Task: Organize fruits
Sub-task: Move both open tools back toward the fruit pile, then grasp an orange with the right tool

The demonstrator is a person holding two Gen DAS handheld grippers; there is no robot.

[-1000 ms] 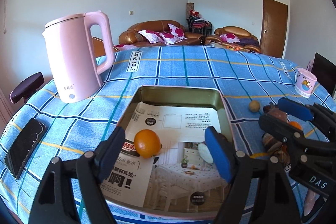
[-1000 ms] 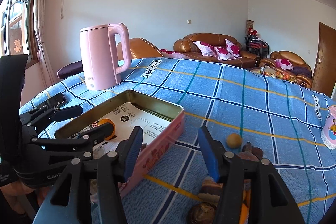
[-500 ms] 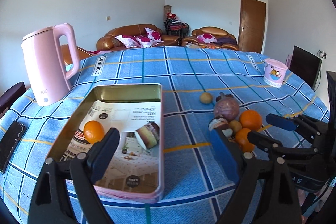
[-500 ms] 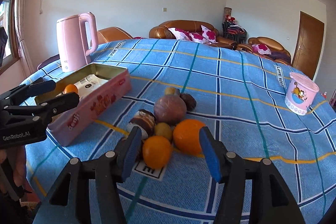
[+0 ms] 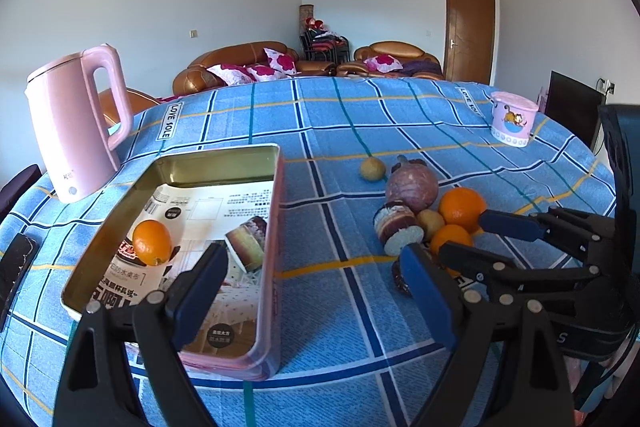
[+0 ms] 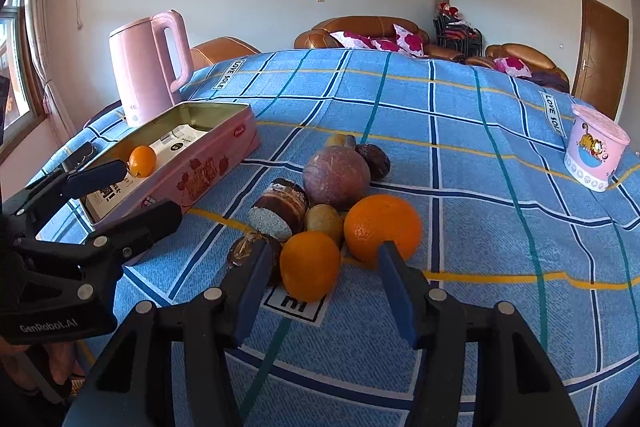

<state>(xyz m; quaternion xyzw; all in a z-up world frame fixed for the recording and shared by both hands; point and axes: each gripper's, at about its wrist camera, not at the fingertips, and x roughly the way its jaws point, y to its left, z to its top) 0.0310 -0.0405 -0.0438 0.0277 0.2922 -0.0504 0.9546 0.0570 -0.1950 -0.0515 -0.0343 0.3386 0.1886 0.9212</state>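
Note:
A pink tin (image 5: 276, 227) holds one orange (image 5: 152, 242) and a cut fruit piece (image 5: 246, 241). Right of it lies a pile of fruit: a purple round fruit (image 6: 336, 179), a large orange (image 6: 382, 227), a small orange (image 6: 310, 265), a cut brown fruit (image 6: 280, 211) and smaller ones. My left gripper (image 5: 312, 259) is open and empty over the tin's right rim. My right gripper (image 6: 322, 259) has its jaws closing, with the small orange between the fingers but untouched by the pads. In the left wrist view the right gripper (image 5: 466, 233) reaches in at the oranges.
A pink kettle (image 5: 76, 123) stands behind the tin on the left. At the far right of the blue checked cloth is a pink cup (image 6: 596, 155). A dark phone (image 5: 14, 267) lies at the left edge. The table's front edge is close below both grippers.
Both grippers swung right, from over the tin toward the fruit pile. The left jaws opened wider. The right gripper came down to the small orange.

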